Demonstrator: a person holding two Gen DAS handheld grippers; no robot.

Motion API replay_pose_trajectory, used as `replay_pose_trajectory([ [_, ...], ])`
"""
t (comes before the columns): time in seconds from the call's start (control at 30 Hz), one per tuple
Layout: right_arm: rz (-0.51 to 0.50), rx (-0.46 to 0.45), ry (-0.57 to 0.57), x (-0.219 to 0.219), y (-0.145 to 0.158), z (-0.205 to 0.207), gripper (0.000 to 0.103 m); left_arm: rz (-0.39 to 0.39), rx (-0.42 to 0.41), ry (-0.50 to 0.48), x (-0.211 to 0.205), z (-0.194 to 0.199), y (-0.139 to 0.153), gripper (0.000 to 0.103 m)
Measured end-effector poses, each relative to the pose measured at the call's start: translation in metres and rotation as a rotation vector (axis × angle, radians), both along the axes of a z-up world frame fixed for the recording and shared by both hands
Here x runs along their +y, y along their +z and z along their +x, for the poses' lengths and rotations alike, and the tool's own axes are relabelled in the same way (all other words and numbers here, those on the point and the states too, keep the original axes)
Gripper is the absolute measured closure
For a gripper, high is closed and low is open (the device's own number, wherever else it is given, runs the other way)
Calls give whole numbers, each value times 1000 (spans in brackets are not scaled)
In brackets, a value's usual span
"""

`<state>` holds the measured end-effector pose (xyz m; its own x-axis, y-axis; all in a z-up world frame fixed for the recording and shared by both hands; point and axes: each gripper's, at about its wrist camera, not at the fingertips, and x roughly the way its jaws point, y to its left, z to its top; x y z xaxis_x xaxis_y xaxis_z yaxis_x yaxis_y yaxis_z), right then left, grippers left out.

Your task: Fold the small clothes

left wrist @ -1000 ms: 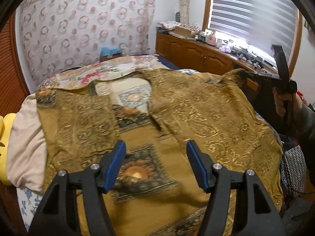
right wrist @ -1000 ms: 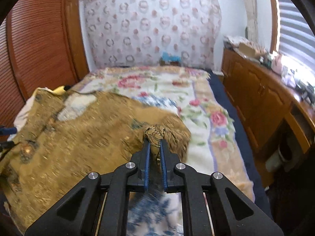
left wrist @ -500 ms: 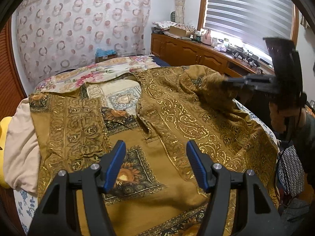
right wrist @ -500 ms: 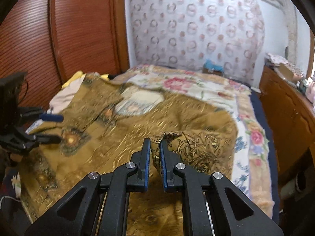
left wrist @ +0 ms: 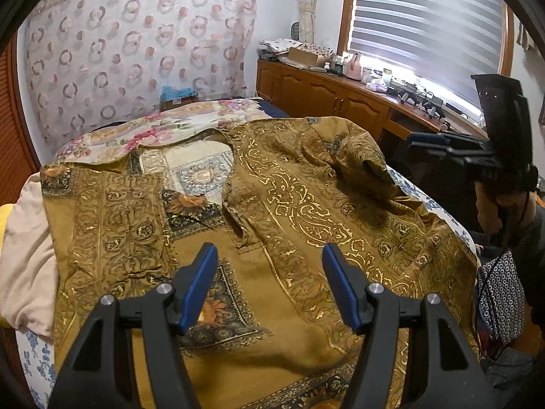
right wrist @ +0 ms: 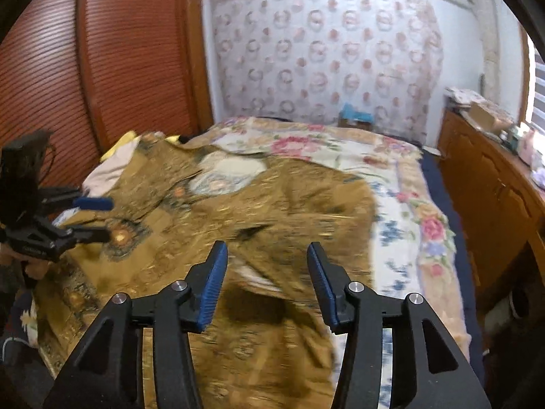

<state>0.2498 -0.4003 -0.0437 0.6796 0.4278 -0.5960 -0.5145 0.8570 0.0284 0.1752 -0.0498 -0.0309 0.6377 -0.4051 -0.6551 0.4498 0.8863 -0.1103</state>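
A golden-brown patterned shirt (left wrist: 306,211) lies front up on the bed, neck opening towards the far wall. Its right sleeve (left wrist: 361,160) is folded in over the body in a loose heap. The shirt also shows in the right wrist view (right wrist: 272,211), blurred. My left gripper (left wrist: 269,283) is open and empty above the shirt's chest. My right gripper (right wrist: 265,279) is open and empty above the shirt's right side; it also shows in the left wrist view (left wrist: 432,139) at the far right. The left gripper shows in the right wrist view (right wrist: 92,218) at the left edge.
The bed has a floral blanket (right wrist: 402,184). A beige cloth (left wrist: 27,238) lies under the shirt's left side. A wooden cabinet (left wrist: 327,92) with clutter runs along the window wall. A wooden slatted wardrobe (right wrist: 102,68) stands left of the bed. A dotted bag (left wrist: 500,300) hangs by the bed's right edge.
My right gripper carried the sleeve in over the shirt body, then opened and let it go; the sleeve now rests there. The left gripper stayed open over the chest.
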Motion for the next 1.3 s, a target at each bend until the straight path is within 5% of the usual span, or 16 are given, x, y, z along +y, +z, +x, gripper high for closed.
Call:
replay_pose_trajectory([
  [0.5, -116, 211, -172, -48, -80, 75, 52, -2, 23, -58, -20, 22, -9, 39],
  [0.6, -149, 204, -160, -43, -85, 78, 59, 1, 31, -58, -20, 29, -11, 39],
  [0.73, -144, 201, -108, -38, -84, 78, 96, 3, 36, -54, -18, 37, -13, 39],
  [0.77, -137, 207, -100, -37, -84, 79, 99, 2, 37, -53, -17, 38, -13, 39],
  [1.03, -22, 92, -40, -25, -27, 77, 101, -18, 20, -15, 2, 44, -8, 39],
  [1.3, 0, 6, 184, 56, 25, 86, 102, -33, 4, 54, 30, 44, -4, 39],
])
